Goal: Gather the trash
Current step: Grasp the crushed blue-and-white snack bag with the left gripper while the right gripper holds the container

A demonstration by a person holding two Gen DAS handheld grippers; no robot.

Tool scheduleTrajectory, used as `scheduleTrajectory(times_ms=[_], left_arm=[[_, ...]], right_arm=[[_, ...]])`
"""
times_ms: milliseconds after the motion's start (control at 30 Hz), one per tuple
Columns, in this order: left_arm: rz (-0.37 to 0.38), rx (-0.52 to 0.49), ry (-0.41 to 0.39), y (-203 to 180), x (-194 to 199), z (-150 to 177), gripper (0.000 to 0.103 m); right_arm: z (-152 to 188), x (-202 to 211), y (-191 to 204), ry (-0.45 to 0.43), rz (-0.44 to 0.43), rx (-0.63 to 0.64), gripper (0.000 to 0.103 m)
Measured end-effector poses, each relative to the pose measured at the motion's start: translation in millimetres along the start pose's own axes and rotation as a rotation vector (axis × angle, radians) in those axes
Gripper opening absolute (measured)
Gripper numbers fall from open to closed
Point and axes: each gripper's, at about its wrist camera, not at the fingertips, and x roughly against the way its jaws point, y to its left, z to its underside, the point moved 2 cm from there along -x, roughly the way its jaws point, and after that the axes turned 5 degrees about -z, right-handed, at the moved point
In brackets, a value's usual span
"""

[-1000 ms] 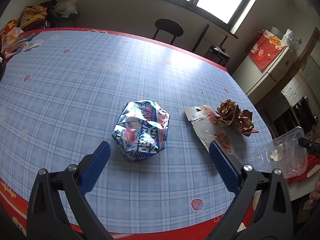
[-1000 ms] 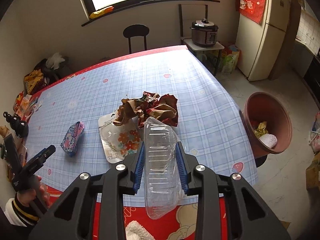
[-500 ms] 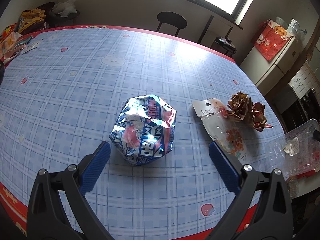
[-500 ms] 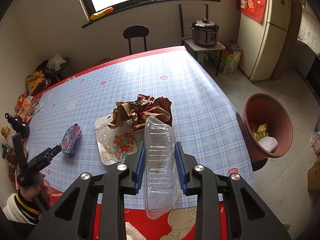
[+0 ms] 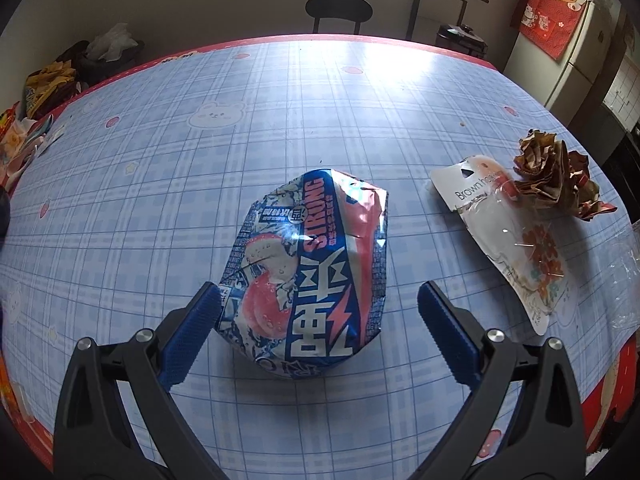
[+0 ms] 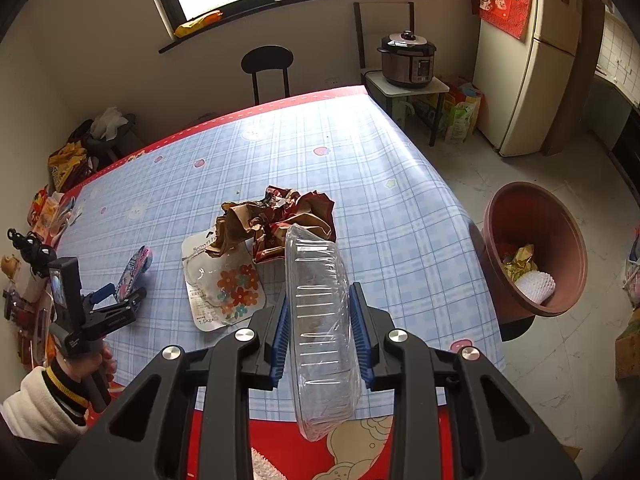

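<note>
The left gripper (image 5: 318, 306) stands spread wide, straddling a crushed blue drink can (image 5: 308, 268) without pinching it. The right gripper (image 6: 320, 330) clamps a clear plastic tray (image 6: 320, 320), crumpled brown paper (image 6: 276, 220) just beyond.

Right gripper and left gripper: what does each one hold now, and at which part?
Right gripper clamps the clear plastic container across its side walls. Left gripper holds nothing; its open jaws flank the crushed can.
</note>
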Motion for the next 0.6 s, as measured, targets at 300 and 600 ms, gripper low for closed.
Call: scheduleTrajectory(times_ms=[300, 600], left_arm=[[-0.038, 0.026, 0.001, 12, -11, -4, 0.095], [0.018, 0.077, -0.057, 32, 11, -1, 0.091]], right_arm=[[-1, -2, 1, -0.006, -0.003, 0.006, 0.029], [0, 0, -3, -0.018, -0.007, -0.010, 0.029]])
